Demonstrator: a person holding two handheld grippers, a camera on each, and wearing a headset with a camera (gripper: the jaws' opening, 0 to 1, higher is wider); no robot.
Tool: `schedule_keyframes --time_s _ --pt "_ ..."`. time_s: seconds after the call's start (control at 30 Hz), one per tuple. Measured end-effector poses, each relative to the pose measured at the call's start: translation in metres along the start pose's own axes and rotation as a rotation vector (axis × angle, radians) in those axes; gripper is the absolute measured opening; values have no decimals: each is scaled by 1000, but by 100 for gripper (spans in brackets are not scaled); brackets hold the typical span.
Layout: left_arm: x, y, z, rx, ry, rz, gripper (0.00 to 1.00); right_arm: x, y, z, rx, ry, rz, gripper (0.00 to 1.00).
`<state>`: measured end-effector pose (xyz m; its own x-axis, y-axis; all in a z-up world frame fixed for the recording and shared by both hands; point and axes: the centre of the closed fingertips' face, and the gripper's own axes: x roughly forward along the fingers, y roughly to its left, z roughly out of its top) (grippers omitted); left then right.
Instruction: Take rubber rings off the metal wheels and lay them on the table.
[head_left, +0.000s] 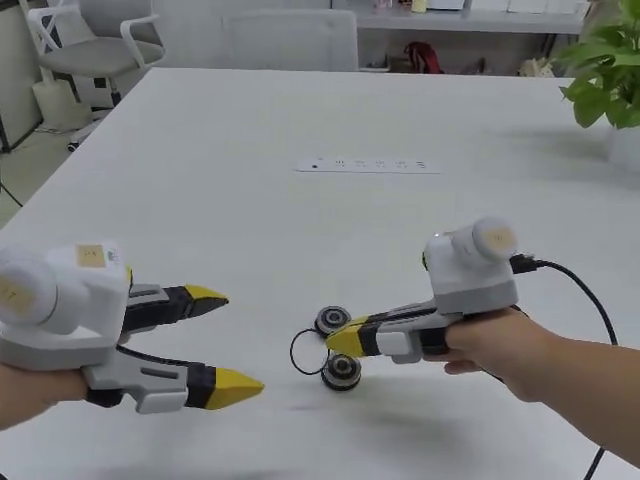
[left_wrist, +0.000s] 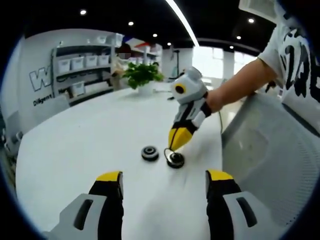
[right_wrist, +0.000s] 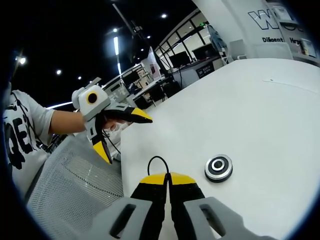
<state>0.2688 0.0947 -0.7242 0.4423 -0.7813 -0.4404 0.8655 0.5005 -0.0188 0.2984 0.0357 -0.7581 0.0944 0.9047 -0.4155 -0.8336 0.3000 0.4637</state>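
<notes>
Counter first: big, white, with plenty of room for a lay-down. Left tool sits at 8 o'clock in the head view, jaws spread wide, holding nothing, well apart from the action. Right tool reaches in from 3 o'clock, jaws pinched tight on the rubber ring. Its tip is right between the two metal wheels, with the far wheel at its 11 o'clock and the near wheel at its 6 o'clock, both just beside it. The ring is a thin black loop bulging out toward 9 o'clock from the pinch, and I cannot tell whether its lower end is clear of the near wheel or hooked on it.

That is the big danger. If it is hooked, a pull drags the wheel along, because nothing pins it down with the left tool so far off. Next risk: the grip is only at the very tips on a skinny band, so any stretch could make it slip out and spring away across the counter. Smallest worry: if it is let go right here, the loop could flop onto a wheel instead of bare counter.
</notes>
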Motion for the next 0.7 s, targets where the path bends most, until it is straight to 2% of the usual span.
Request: schedule_keyframes --time_s 0.23,0.4,0.7 --pt "-5 3 -3 3 8 11 69 13 3 4 -4 -8 -12 0" --pt "-7 4 -5 0 7 14 69 19 0 6 -13 -15 -46 0" --pt "-8 3 -10 3 17 18 69 25 -7 -2 -25 2 -112 0"
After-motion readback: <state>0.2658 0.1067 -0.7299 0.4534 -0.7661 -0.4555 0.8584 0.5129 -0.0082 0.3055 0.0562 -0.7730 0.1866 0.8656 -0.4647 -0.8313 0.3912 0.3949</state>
